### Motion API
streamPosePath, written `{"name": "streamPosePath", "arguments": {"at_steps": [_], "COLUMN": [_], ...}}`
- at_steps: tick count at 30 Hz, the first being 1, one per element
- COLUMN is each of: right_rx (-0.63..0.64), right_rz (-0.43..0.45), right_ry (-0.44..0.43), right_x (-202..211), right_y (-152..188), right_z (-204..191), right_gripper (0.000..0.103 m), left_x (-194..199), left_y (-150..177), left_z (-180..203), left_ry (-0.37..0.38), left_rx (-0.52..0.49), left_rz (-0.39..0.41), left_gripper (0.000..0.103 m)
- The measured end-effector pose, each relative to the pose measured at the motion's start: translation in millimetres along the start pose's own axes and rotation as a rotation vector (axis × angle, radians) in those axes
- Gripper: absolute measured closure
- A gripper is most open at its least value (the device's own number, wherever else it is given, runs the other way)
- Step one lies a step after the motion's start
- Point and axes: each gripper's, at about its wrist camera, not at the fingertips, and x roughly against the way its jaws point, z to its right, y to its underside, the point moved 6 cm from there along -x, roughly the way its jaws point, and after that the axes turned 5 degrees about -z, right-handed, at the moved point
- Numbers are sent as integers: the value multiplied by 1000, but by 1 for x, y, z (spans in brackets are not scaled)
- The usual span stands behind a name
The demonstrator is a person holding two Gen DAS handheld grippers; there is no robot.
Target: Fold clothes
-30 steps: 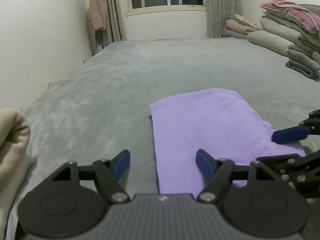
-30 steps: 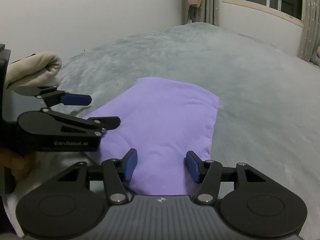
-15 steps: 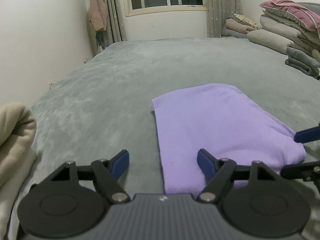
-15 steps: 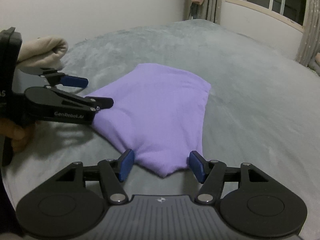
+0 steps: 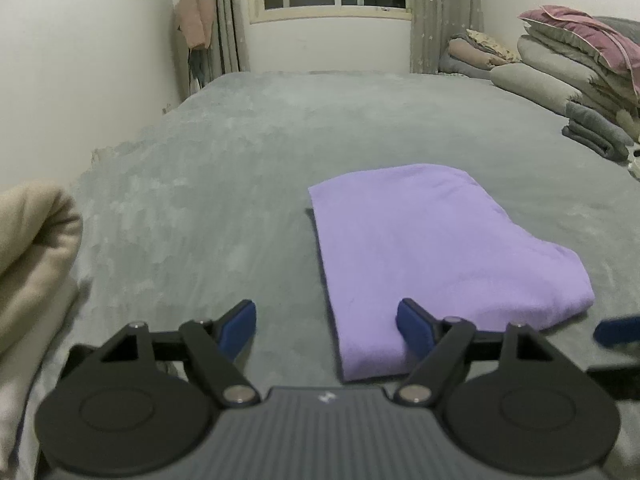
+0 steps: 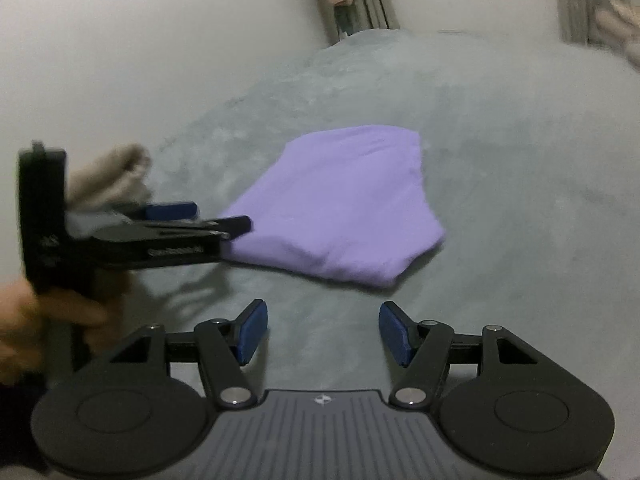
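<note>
A folded purple cloth [image 5: 432, 248] lies flat on the grey bed cover [image 5: 240, 160]. My left gripper [image 5: 326, 320] stands open at the cloth's near left corner; its right pad hovers over that corner without pressing on it. In the right wrist view the purple cloth [image 6: 344, 200] lies a little ahead of my right gripper [image 6: 322, 332], whose jaws are opening with only bed cover between them. The left gripper [image 6: 208, 218] shows there from the side, held by a hand [image 6: 40, 320]. One blue pad of the right gripper [image 5: 618, 330] shows at the left view's right edge.
A beige garment [image 5: 32, 264] is heaped at the near left by the white wall. Stacked quilts and pillows [image 5: 580, 64] and a folded grey blanket [image 5: 596, 132] line the bed's right side. A window with curtains is at the far end.
My right gripper has drawn back off the purple cloth's near edge, widened and rolled; the cloth now lies apart in front of it. The left gripper has hardly moved.
</note>
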Motion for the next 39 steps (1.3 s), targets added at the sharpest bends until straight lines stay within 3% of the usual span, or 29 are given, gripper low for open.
{"name": "streamPosePath", "arguments": {"at_steps": [5, 13, 16, 26, 30, 34, 36, 39], "right_rx": [-96, -363, -409, -448, -484, -530, -550, -554], "right_rz": [40, 147, 190, 271, 290, 297, 308, 308], "right_ry": [-58, -147, -142, -72, -65, -62, -77, -89], "right_x": [-7, -23, -28, -41, -47, -46, -44, -44], "right_y": [0, -11, -14, -24, -30, -29, -27, -27], "right_z": [2, 15, 11, 5, 9, 18, 22, 22], "right_gripper": [32, 25, 17, 10, 13, 37, 39, 39], "left_x": [3, 8, 6, 4, 3, 5, 2, 0], "left_y": [-5, -15, -14, -9, -8, -6, -3, -2], "left_z": [-17, -43, -43, -41, -38, -40, -43, -45], "left_ry": [41, 94, 108, 145, 183, 271, 307, 319], "left_rx": [104, 250, 253, 260, 283, 339, 374, 386], "left_rz": [-23, -22, -30, -51, -71, -94, -115, -125], "left_gripper": [26, 26, 26, 26, 26, 35, 45, 48]}}
